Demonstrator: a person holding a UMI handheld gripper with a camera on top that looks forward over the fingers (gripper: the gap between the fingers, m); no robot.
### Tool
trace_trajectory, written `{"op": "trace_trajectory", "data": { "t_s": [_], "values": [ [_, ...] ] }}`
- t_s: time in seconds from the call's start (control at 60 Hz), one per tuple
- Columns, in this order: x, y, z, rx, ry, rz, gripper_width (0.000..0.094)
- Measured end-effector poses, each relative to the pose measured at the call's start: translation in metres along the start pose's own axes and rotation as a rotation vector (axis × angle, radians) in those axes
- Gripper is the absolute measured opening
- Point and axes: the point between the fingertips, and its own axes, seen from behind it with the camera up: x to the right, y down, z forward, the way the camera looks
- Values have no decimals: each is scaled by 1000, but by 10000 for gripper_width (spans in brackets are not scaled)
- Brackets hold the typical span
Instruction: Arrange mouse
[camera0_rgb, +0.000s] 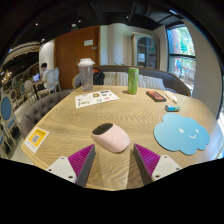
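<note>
A pale pink mouse (110, 139) lies on the round wooden table (70, 125), just ahead of my fingers and about midway between their tips. A light blue cloud-shaped mouse mat (183, 133) with a smiling face lies to the mouse's right, apart from it. My gripper (114, 156) is open, with the magenta pads (82, 160) wide apart and bare wood between them. Nothing is held.
A green bottle (132, 80) and a clear jug (86, 73) stand at the far side. A paper sheet (96, 98) lies beyond the mouse. A brown case (157, 96) and a small blue item (172, 108) lie far right. A card (36, 139) lies left.
</note>
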Motion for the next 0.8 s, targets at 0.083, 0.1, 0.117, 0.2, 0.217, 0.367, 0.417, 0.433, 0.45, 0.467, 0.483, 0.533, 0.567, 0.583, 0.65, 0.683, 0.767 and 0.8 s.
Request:
{"op": "trace_trajectory", "data": {
  "t_s": [0.083, 0.1, 0.117, 0.2, 0.217, 0.367, 0.417, 0.433, 0.45, 0.467, 0.483, 0.533, 0.567, 0.583, 0.65, 0.683, 0.767, 0.8],
  "values": [
    [7, -6, 9, -1, 8, 10, 804],
    [8, -8, 12, 0, 9, 10, 803],
    [9, -9, 14, -1, 6, 8, 807],
    [11, -15, 22, -7, 1, 3, 805],
    [11, -16, 24, -10, 0, 2, 805],
    [15, -26, 42, -35, -7, 2, 804],
    [18, -31, 49, -40, 1, 6, 795],
    [19, -32, 51, -41, 3, 8, 793],
    [21, -34, 54, -41, 6, 11, 792],
    [21, -35, 55, -41, 10, 14, 792],
    [22, -37, 59, -41, 12, 15, 787],
    [23, -41, 65, -39, 19, 23, 776],
    [25, -43, 68, -39, 25, 28, 759],
    [25, -44, 69, -39, 27, 31, 747],
    [29, -44, 71, -39, 46, 46, 648],
    [31, -44, 71, -40, 59, 52, 554],
    [30, -44, 70, -43, 59, 52, 533],
    [30, -44, 70, -47, 57, 34, 514]
  ]
}}
